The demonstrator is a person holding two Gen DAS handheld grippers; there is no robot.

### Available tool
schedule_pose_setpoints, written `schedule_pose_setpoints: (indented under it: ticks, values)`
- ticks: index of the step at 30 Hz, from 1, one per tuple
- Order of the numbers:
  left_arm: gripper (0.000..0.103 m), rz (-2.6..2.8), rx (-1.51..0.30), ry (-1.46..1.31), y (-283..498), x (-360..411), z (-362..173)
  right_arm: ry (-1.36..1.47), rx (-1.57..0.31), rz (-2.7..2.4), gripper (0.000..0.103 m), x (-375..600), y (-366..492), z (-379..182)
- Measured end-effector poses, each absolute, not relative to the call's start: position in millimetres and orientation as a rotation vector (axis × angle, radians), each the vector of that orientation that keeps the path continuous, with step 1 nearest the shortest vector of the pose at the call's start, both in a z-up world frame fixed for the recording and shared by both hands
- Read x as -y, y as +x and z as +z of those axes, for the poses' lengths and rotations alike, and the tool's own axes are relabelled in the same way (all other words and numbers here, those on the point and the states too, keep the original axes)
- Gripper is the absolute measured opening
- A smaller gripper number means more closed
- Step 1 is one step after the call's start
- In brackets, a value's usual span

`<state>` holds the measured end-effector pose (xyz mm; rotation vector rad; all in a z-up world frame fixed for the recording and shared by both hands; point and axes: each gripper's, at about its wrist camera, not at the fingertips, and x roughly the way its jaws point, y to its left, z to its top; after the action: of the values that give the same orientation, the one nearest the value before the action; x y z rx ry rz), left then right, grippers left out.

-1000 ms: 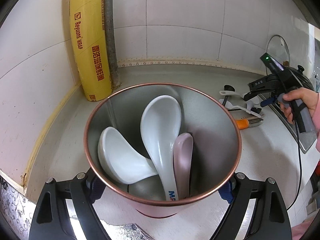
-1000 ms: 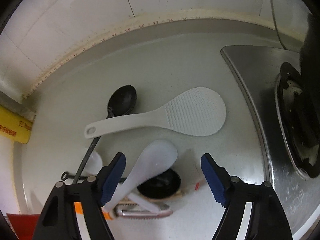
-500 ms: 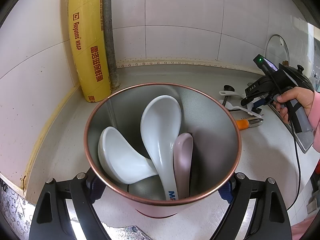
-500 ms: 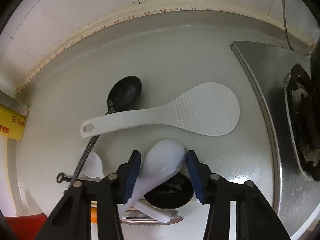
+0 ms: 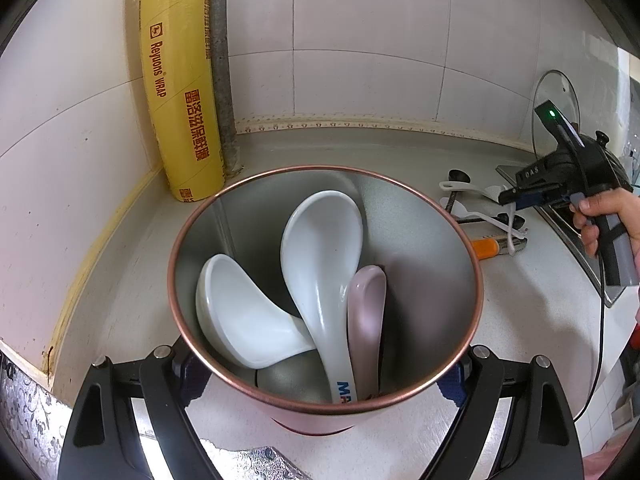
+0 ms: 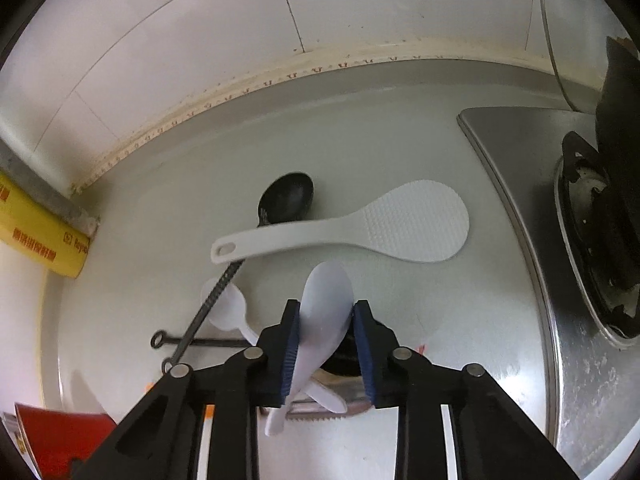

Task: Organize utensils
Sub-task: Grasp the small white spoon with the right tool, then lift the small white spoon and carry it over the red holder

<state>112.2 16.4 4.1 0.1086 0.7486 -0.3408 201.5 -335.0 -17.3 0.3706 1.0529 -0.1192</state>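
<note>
White plastic spoon (image 6: 326, 312) between blue pads (image 6: 290, 344) of right hand-held gripper (image 6: 326, 340), jaws closing narrow on bowl, handle trailing to 7 o'clock over bench (image 6: 360, 160). Rice paddle (image 6: 360, 226) at 12 o'clock, black ladle (image 6: 286, 200) behind. Right hand (image 5: 604, 216) angled down from 3 o'clock. Left hand-held gripper (image 5: 326, 376) clamping copper-rimmed cup (image 5: 460, 280), three spoons inside: white (image 5: 320, 264), white (image 5: 240, 312), pink (image 5: 366, 320).

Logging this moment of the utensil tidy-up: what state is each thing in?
Cup: held by left gripper, three spoons inside.
White spoon: between right gripper pads, jaws closing.
Rice paddle: flat on counter, over black spoon.
Glass lid: leaning on wall.
Wrap roll: upright in corner.
</note>
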Motion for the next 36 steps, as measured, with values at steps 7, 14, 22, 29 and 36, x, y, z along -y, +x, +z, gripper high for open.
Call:
schedule_pose_setpoints:
  ticks: [7, 14, 22, 29, 36]
  values:
    - [0.090, -0.338, -0.748, 0.106, 110, -17, 4, 0.379, -1.065, -0.128, 0.008, 348, 187, -26]
    - [0.090, -0.338, -0.749, 0.106, 111, -17, 4, 0.397, -1.058, -0.123, 0.008, 358, 177, -26]
    - [0.090, -0.338, -0.749, 0.106, 111, -17, 4, 0.381, -0.961, -0.110, 0.008, 346, 157, -8]
    - [0.090, -0.335, -0.753, 0.104, 109, -17, 4, 0.351, -0.863, -0.093, 0.008, 322, 129, 11]
    - [0.090, -0.366, -0.758, 0.118, 103, -10, 4, 0.340, -0.791, -0.040, 0.008, 297, 108, 33]
